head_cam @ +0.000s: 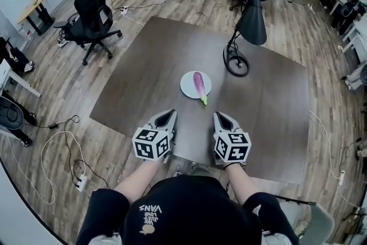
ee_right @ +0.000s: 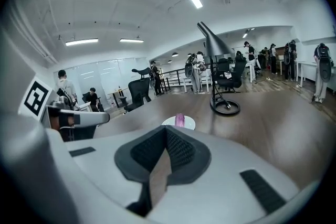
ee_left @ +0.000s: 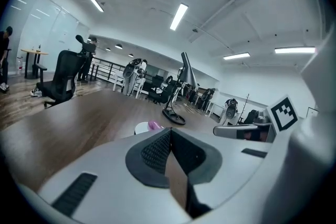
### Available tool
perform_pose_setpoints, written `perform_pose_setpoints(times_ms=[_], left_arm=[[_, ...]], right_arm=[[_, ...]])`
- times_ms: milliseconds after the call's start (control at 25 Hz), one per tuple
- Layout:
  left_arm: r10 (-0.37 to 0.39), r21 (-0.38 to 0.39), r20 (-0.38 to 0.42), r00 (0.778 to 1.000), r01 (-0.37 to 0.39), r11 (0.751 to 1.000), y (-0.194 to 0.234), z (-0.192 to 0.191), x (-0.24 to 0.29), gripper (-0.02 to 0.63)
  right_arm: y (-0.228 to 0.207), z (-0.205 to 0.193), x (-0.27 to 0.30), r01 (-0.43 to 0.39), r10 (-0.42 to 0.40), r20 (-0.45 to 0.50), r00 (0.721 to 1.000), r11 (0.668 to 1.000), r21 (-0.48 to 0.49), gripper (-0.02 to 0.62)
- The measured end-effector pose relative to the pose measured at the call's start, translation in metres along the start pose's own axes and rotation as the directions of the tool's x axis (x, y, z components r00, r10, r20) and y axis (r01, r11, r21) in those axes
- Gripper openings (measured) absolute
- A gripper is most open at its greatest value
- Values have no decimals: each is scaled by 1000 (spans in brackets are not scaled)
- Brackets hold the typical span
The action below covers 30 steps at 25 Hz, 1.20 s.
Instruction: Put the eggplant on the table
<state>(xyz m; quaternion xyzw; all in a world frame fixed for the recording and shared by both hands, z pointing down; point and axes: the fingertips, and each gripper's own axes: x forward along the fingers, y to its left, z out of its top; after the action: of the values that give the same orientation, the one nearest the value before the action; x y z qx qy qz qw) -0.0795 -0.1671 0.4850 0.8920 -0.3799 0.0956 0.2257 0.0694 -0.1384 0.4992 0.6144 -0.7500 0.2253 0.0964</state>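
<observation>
Brown table (head_cam: 269, 117): eggplant (head_cam: 199, 84) on white plate (head_cam: 186, 85)

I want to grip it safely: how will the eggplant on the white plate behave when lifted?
The eggplant looks smooth and rounded, so it may slip or roll. It lies straight with its green end past the rim of the plate, so probably stiff. The plate might slide if nudged.

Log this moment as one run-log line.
stage: pre-grasp; purple eggplant: on round white plate, untouched; left gripper: shut, empty; right gripper: shut, empty; both: over near edge of dark wooden table
</observation>
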Motion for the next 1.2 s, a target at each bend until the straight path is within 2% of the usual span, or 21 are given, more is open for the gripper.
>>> perform_pose_setpoints(times_ms=[440, 640, 1200], left_arm=[[-19, 24, 25, 1000, 18, 1000, -20, -20, -38, 11], [-11, 36, 28, 1000, 10, 999, -24, -27, -50, 11], [-20, 49, 25, 999, 18, 999, -35, -37, -56, 11]], right_arm=[[19, -21, -39, 22, -21, 26, 999, 999, -23, 18], [21, -26, -50, 20, -20, 30, 999, 1000, 6, 18], [24, -31, -60, 18, -18, 34, 999, 1000, 12, 18]])
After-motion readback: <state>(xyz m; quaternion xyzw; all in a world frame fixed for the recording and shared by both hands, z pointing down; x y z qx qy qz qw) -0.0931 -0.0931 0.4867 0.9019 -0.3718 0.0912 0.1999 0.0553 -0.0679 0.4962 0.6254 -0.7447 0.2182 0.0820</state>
